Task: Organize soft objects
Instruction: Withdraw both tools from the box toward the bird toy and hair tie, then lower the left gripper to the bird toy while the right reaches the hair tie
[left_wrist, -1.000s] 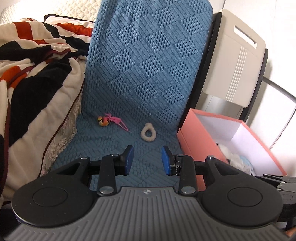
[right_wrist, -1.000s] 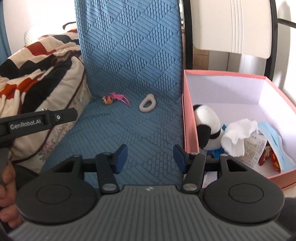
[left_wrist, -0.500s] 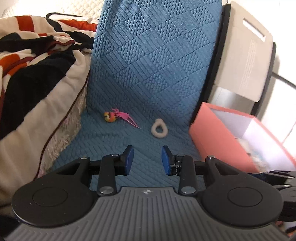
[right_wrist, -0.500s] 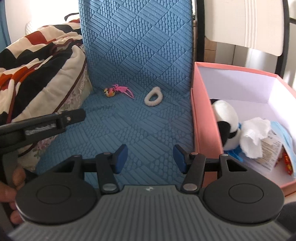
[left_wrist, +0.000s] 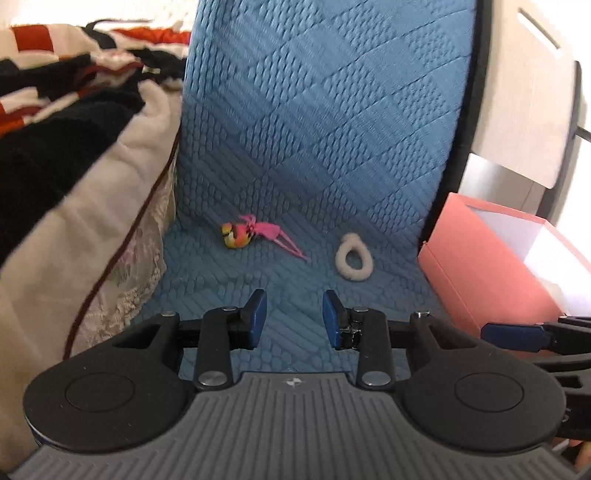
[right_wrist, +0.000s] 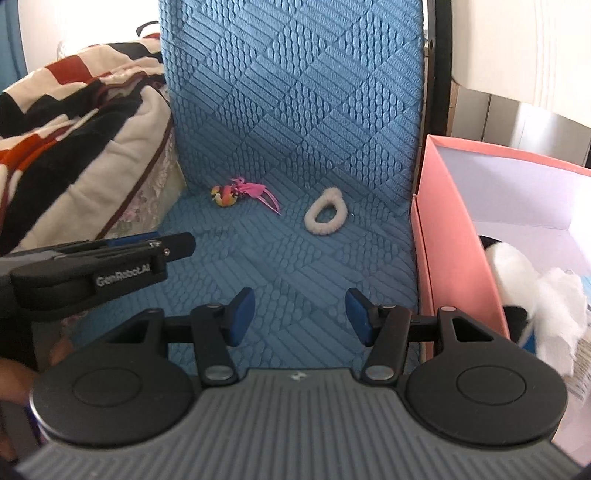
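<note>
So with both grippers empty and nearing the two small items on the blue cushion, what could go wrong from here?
1. The white scrunchie lies flat on the soft blue cushion; fingers may pinch fabric or push it aside.
2. The pink feathered toy is tiny with thin trailing strands; a grip on those alone could slip.
3. The left gripper and right gripper are close together, so they may collide. The pink box wall also stands near the right one.

A blue quilted seat cushion (right_wrist: 280, 258) carries two small things. A white fluffy hair tie (right_wrist: 325, 217) lies flat on it, near its back fold. To the left of the hair tie, apart from it, lies a small orange and pink feathered toy (right_wrist: 236, 194).
</note>
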